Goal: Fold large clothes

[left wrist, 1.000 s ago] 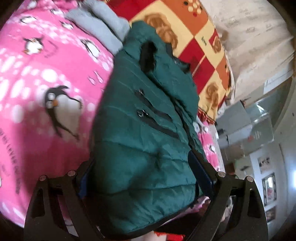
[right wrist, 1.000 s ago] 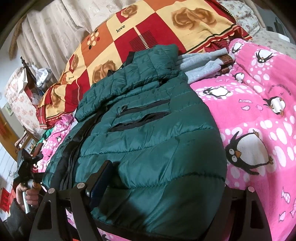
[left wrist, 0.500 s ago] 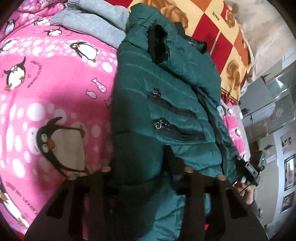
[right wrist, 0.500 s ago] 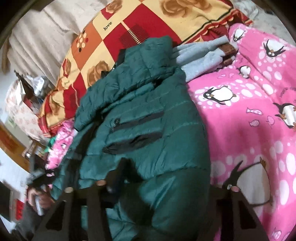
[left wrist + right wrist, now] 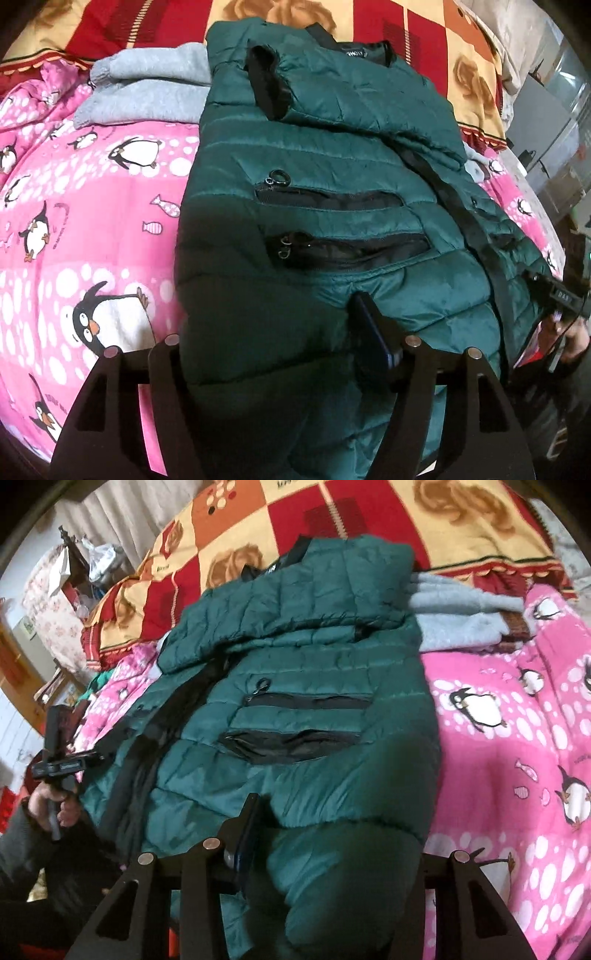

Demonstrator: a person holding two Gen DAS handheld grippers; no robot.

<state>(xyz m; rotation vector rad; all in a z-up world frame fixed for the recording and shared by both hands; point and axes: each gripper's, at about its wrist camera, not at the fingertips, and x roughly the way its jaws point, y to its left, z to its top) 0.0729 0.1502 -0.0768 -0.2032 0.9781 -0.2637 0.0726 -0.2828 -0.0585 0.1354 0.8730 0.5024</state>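
A dark green puffer jacket (image 5: 332, 192) lies folded lengthwise on the pink penguin blanket (image 5: 85, 229), collar at the far end, two black zip pockets facing up. It also shows in the right wrist view (image 5: 314, 720). My left gripper (image 5: 273, 347) is closed around the jacket's near hem; one blue-padded finger (image 5: 373, 332) shows, the other is hidden under the fabric. My right gripper (image 5: 332, 834) grips the same hem bulge, one finger (image 5: 245, 827) visible, the other buried.
A grey garment (image 5: 147, 88) lies beside the jacket's collar. A red and yellow rose-patterned blanket (image 5: 369, 517) covers the bed's far end. A hand holding the other gripper shows at the frame edge (image 5: 55, 775). Furniture stands beyond the bed (image 5: 554, 147).
Both grippers have pulled the hem and swung round, so the jacket now lies straighter along the bed. Both still hold the hem.
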